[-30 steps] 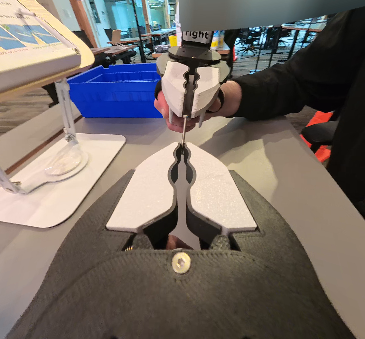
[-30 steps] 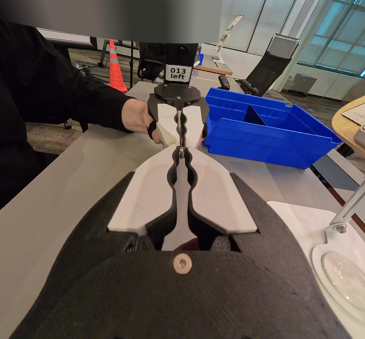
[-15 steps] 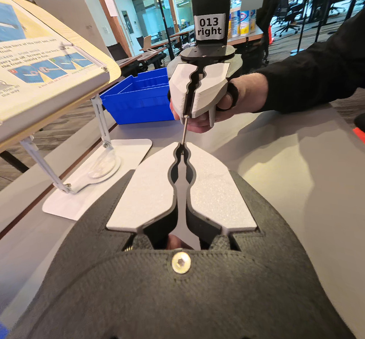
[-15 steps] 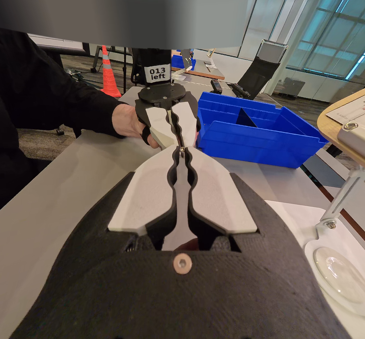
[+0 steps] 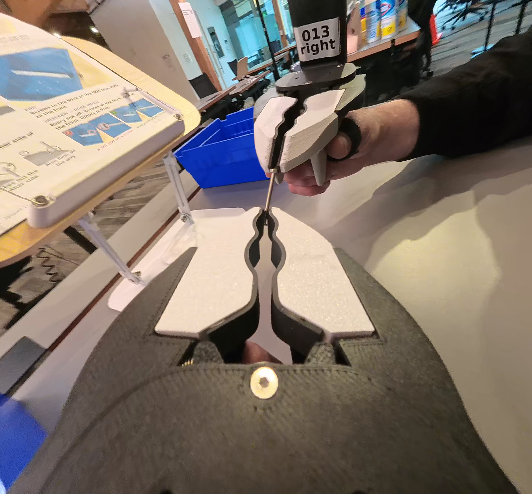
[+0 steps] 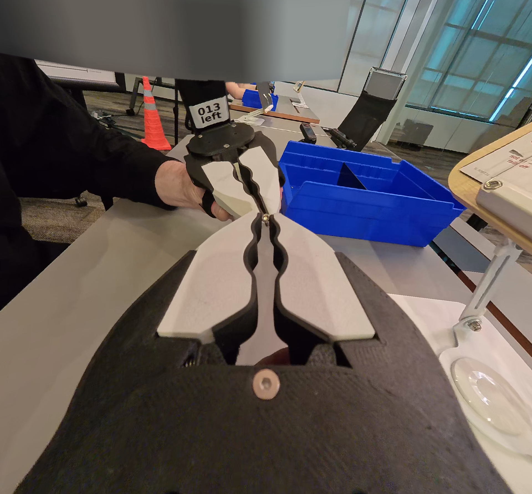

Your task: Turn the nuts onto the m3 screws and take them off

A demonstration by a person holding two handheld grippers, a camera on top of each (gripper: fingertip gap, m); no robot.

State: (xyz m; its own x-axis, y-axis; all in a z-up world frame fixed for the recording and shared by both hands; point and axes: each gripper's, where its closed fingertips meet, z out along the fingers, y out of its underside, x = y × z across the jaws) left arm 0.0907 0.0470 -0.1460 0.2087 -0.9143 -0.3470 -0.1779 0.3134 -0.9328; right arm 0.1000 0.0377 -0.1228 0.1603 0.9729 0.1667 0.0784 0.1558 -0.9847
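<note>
A thin m3 screw (image 5: 269, 192) hangs in the air above the grey table (image 5: 431, 235), held between both grippers. In the left wrist view my left gripper (image 5: 266, 216) is shut on the screw's lower end, where a small dark nut sits between the tips. The right gripper (image 5: 275, 176) is shut on the screw's top end and points down at me. In the right wrist view my right gripper (image 6: 266, 220) is shut on the shiny screw head (image 6: 265, 217). The left gripper (image 6: 263, 211) meets it tip to tip, leaning left.
A blue bin (image 6: 374, 215) stands on the table behind the grippers and also shows in the left wrist view (image 5: 221, 160). A tilted instruction board (image 5: 86, 123) on a white-based stand (image 6: 417, 321) sits beside them. A person's hands (image 5: 374, 134) hold both grippers. Less than 4 cm separates the two grippers' tips.
The left gripper has turned about the screw's axis, so it leans left in the right wrist view and the board has swung into its own view. Both grips on the screw hold.
</note>
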